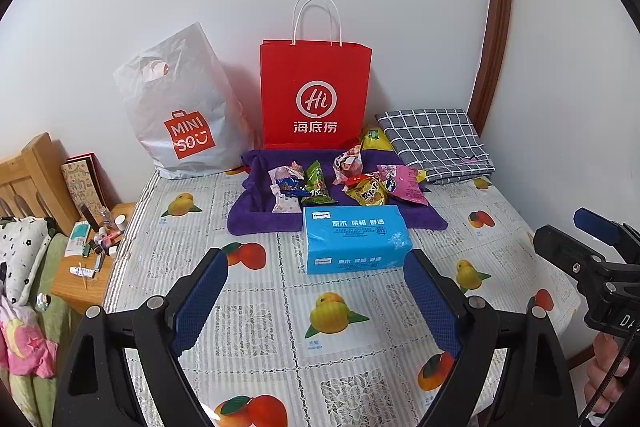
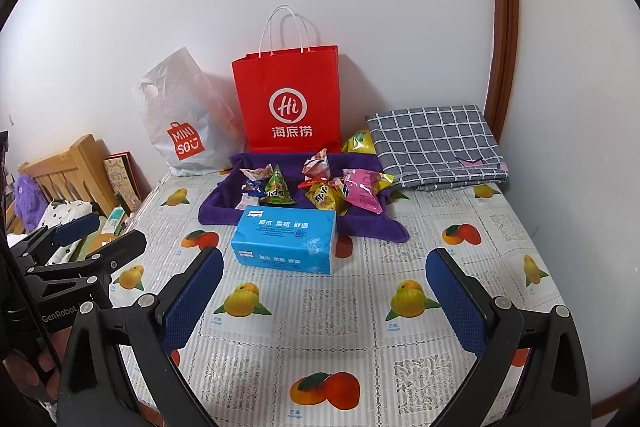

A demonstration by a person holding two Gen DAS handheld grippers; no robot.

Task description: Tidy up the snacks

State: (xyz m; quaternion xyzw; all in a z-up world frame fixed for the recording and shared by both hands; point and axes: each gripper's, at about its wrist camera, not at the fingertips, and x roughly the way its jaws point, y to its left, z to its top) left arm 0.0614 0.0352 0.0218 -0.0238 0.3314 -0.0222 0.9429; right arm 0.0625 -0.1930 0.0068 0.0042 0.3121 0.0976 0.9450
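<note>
The left gripper is hovering over the fruit-print tablecloth with its jaws standing wide apart and nothing between them; the right gripper is hovering the same way, also wide open and holding nothing. The blue tissue pack is lying on the tablecloth just beyond both pairs of fingertips, not touching them. Directly behind the tissue pack, the purple towel is spreading out, and the snacks are lying on it in a loose heap: a green packet, a yellow packet, a pink packet and some small wrapped pieces. Farther behind the tissue pack, the red paper bag is standing upright against the wall, and the white plastic bag is leaning to the left of it. Behind the tissue pack to the right, the folded checked cloth is lying, with another yellow packet peeking out beside it.
</note>
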